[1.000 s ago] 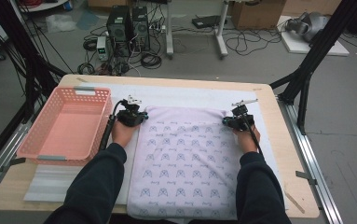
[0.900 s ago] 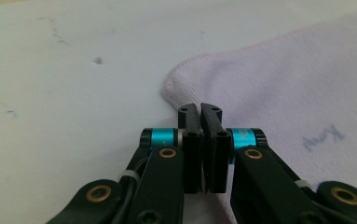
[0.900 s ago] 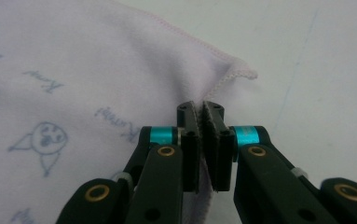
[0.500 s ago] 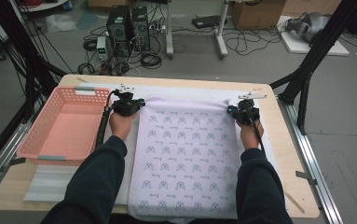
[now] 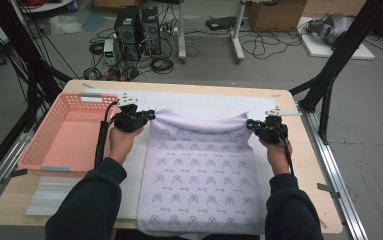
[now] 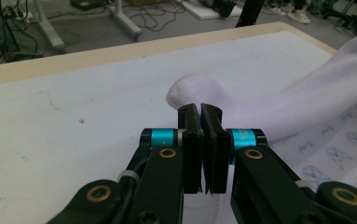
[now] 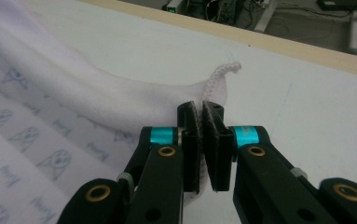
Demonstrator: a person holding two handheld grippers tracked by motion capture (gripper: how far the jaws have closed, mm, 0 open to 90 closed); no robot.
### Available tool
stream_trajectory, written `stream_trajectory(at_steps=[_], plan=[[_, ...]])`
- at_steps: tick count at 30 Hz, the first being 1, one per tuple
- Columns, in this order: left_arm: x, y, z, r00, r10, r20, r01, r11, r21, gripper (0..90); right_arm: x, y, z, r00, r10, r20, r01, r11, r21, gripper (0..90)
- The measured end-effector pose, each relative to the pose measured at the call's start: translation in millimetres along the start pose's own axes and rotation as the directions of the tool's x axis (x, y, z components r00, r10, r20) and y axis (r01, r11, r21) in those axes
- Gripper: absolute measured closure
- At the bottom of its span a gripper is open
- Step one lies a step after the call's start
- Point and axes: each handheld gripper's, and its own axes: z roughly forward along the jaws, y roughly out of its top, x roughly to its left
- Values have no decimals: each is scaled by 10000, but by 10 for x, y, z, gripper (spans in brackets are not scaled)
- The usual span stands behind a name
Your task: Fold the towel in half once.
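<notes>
Folding the towel [image 5: 201,170] seems to be the step in hand, and it is at its beginning. The towel is pale lilac with a small printed pattern, and it lies spread on the white mat [image 5: 214,102] in the middle of the counter [image 5: 309,165], its near edge hanging a little over the counter's front. The left gripper [image 5: 149,115] has its jaws closed tight on the far left corner of the towel; in the left gripper view the cloth bulges out just behind the pads [image 6: 191,140]. The right gripper [image 5: 250,124] has its jaws pressed together on the far right corner, where a bit of stitched hem stands up past them. Both corners are lifted off the mat, and the far edge between them sags slightly. The pink basket [image 5: 64,135] stands at the left of the towel, apart from it.

I judge that the next move is to carry both corners toward the person and lay the far edge on the near edge. This calls for both hands to travel together at equal height, so the fold comes straight, and for the jaws to open only when the cloth rests flat.
</notes>
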Motion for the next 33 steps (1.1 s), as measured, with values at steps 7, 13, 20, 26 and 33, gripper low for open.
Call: stream_trajectory(at_steps=[7,13,20,26,33], plan=[[-184,-264,-276,9981,382,486,-376,9992,-135,869,116,-181,-246,9994,-119,-313,121,9999,77,857],[-271,-420,-469,9965,388,745,-357,9985,-422,868,205,-330,-385,9987,-171,-475,171,9999,-13,856],[-346,-610,-622,9923,386,1178,-362,9991,-223,867,315,-468,-609,9964,-221,-823,186,9989,-432,855],[-429,-809,-725,9874,428,1521,-451,9989,122,867,424,-659,-755,9937,-578,-964,587,9982,69,855],[-495,-1002,-816,9838,316,1763,-473,9952,853,862,446,-865,-850,9916,-391,-1236,495,9954,819,854]])
